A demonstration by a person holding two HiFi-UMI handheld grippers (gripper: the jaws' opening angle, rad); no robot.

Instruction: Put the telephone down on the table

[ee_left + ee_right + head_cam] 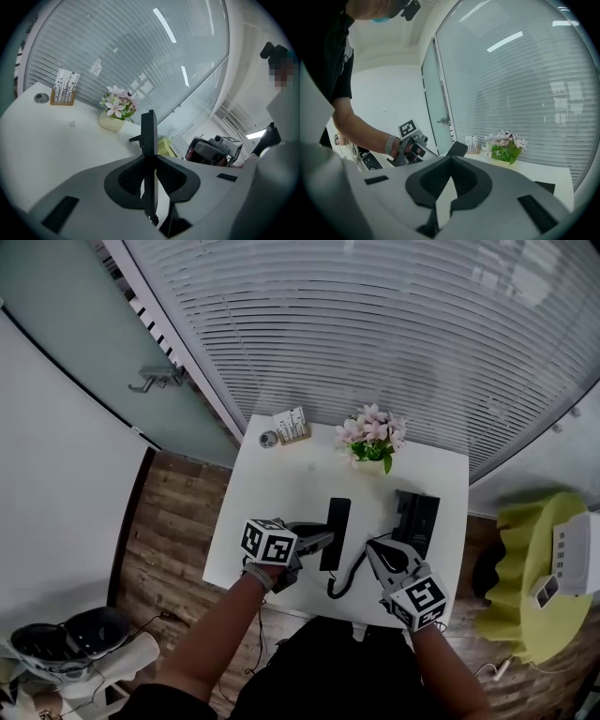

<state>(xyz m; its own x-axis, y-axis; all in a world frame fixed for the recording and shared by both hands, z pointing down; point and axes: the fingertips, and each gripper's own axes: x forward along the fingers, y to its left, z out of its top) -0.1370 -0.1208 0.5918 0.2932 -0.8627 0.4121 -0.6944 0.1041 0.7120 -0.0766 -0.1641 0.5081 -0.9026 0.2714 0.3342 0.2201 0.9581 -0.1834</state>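
Telephone handset (pixel 335 532), a slim black plastic bar, sits clamped edge-on in the jaws of your left gripper (pixel 317 541). It's over the middle of the white rectangular worktop (pixel 281 479), just left of the black rectangular telephone base (pixel 415 519). Its black coiled cord (pixel 349 576) loops toward the near edge btwn your two hands. Can't tell if the handset's underside touches the surface; it looks slightly above it. Your right gripper (pixel 377 554) hangs near the base w/ jaws closed tip to tip, nothing in them. Far side: pink flowers in a pale round pot (pixel 373 439) & a small wooden card holder (pixel 292 425), both well apart from the handset. Progress, as I judge it: handset is in position but not released. Left to do: lower it flat, open the left jaws, back off w/o snagging the cord.
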